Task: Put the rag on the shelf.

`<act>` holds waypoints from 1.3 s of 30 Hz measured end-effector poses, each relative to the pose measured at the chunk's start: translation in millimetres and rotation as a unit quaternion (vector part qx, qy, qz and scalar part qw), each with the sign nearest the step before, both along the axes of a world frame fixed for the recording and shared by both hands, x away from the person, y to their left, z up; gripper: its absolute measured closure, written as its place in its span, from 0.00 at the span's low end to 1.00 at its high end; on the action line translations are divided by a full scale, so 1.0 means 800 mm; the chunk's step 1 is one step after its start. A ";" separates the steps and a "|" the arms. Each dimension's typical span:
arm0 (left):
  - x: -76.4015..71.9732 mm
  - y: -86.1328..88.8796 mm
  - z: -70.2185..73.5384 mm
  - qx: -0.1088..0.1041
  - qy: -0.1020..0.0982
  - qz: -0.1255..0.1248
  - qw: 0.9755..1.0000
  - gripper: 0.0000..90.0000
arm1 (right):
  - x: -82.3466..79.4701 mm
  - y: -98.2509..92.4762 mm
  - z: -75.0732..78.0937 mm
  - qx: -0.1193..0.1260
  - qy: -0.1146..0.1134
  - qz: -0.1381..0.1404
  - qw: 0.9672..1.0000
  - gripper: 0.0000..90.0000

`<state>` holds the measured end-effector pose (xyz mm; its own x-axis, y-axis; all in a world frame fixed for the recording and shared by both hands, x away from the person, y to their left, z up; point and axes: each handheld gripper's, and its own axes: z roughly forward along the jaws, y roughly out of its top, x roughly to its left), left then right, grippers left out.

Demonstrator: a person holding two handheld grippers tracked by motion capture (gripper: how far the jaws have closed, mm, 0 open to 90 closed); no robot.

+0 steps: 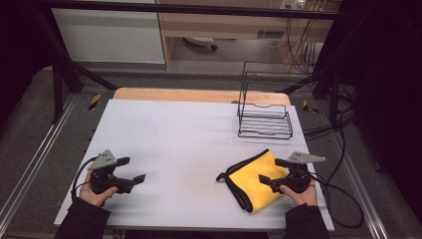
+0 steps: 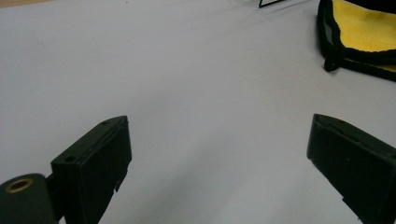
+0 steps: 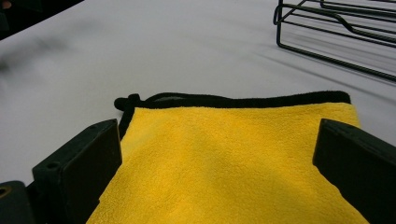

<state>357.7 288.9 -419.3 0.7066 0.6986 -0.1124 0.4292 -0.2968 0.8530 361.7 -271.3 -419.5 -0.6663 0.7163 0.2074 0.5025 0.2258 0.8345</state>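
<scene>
A yellow cloth with a black border (image 1: 255, 178) lies folded flat on the white table near the front right; it also shows as the cloth (image 3: 233, 158) and, at the top right of the left gripper view, the cloth (image 2: 362, 28). My right gripper (image 1: 272, 171) stands open over the cloth's right part, jaws wide apart with nothing between them (image 3: 217, 154). Far to the cloth's left, my left gripper (image 1: 131, 169) rests open above bare table (image 2: 219, 154).
A black wire rack (image 1: 263, 112) stands at the back right of the white table (image 1: 189, 134), also seen as the rack (image 3: 336, 32). Cables trail off the table's right side. A wooden edge (image 1: 199, 94) runs along the back.
</scene>
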 end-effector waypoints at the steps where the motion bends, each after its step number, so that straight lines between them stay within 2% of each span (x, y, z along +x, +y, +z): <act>1: 0.000 0.000 0.000 0.000 0.000 0.000 1.000 0.07 | 0.000 0.000 0.000 0.000 0.000 0.000 1.000 0.02; 16: -0.001 0.005 -0.003 0.000 0.000 0.007 1.000 0.07 | -0.001 0.009 0.002 -0.005 0.000 -0.005 1.000 0.03; 21: -0.001 0.004 -0.003 0.000 0.000 0.009 1.000 0.08 | -0.002 0.025 0.005 -0.008 -0.001 0.001 1.000 0.04; 32: 0.000 0.004 -0.004 0.001 0.003 0.017 1.000 0.08 | -0.002 0.061 0.008 -0.037 0.006 0.006 0.999 0.08; 39: 0.000 0.005 -0.004 0.000 0.001 0.021 1.000 0.09 | -0.004 0.095 0.008 -0.056 0.007 0.004 0.998 0.11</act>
<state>357.3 292.7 -422.6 0.6771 0.7271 -0.1135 0.4422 -0.2787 0.8525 358.8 -195.7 -412.9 -0.6696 0.7304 0.1352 0.5120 0.3220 0.7964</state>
